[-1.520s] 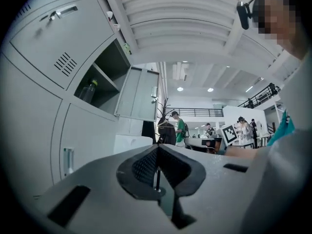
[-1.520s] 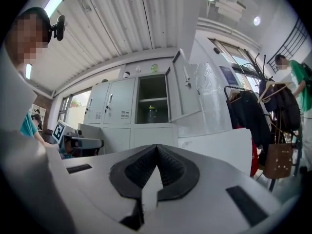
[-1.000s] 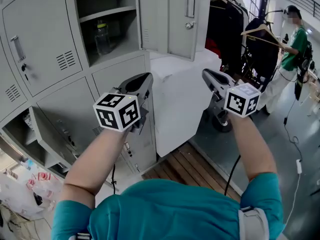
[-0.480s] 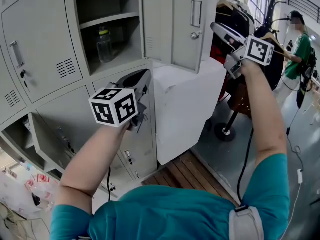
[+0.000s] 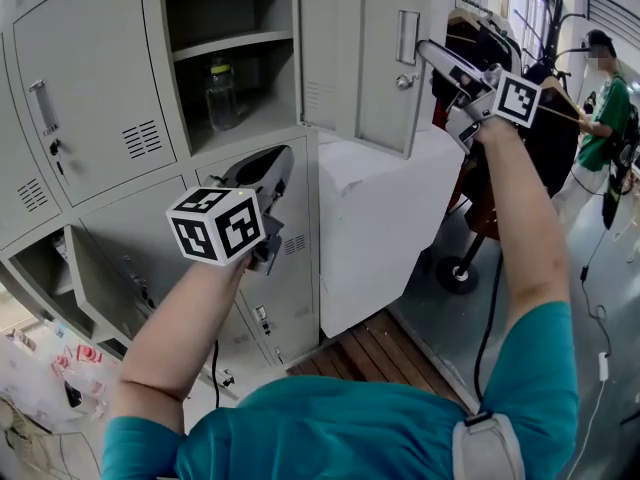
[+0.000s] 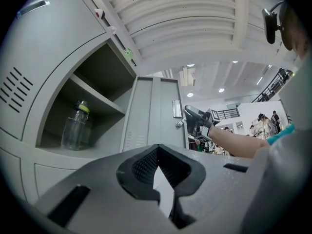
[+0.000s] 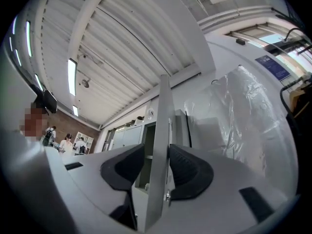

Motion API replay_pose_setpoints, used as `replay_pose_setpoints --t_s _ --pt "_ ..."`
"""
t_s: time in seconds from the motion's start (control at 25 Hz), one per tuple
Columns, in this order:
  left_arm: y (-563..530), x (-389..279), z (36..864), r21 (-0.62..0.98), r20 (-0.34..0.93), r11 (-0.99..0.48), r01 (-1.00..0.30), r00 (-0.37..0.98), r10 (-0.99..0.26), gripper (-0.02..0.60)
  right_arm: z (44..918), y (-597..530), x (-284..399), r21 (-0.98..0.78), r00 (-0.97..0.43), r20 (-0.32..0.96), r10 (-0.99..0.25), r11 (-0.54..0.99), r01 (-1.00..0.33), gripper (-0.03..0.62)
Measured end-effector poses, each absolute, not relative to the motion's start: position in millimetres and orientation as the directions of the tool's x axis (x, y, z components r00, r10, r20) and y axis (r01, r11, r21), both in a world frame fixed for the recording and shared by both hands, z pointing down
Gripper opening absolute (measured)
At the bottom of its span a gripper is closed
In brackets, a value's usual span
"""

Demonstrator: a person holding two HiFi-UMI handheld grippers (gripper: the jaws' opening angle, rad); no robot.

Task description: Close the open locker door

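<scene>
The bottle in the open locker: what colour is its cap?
The cap is yellow-green, on a clear bottle; the left gripper view shows it best.

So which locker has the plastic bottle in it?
The upper locker with its door swung out to the right; the plastic bottle stands under its shelf. Its left neighbour is shut.

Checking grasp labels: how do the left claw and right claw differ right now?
Jaws: the left claw has them together, nothing between. The right claw has them apart, having just been opening, astride the free edge of the open locker door.
Position: the left claw sits lower, in front of the closed locker under the open one. The right claw is raised beside the door's handle.
Both carry a marker cube.
</scene>
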State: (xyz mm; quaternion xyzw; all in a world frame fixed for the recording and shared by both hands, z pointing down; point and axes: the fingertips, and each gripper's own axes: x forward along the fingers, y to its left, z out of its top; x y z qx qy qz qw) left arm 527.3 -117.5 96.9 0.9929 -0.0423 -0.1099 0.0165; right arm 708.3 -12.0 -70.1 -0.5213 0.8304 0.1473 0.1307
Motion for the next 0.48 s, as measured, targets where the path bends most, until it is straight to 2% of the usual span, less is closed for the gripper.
replay_pose_setpoints --t_s 0.08,0.28,0.48 --pt "-118 524 95 0.043 -0.225 -0.996 -0.082 0.97 -0.09 0.003 -71 -13 707 0.106 -0.426 -0.375 -0.823 0.419 -0.902 0.103" --pt "-119 517 91 0.038 -0.237 -0.996 -0.084 0.967 -0.091 0.003 -70 -12 694 0.115 -0.463 -0.389 -0.797 0.457 -0.882 0.104" --pt "-123 507 89 0.044 -0.255 -0.995 -0.088 0.962 -0.096 0.003 -70 -12 665 0.184 -0.446 -0.383 -0.809 0.407 -0.895 0.107"
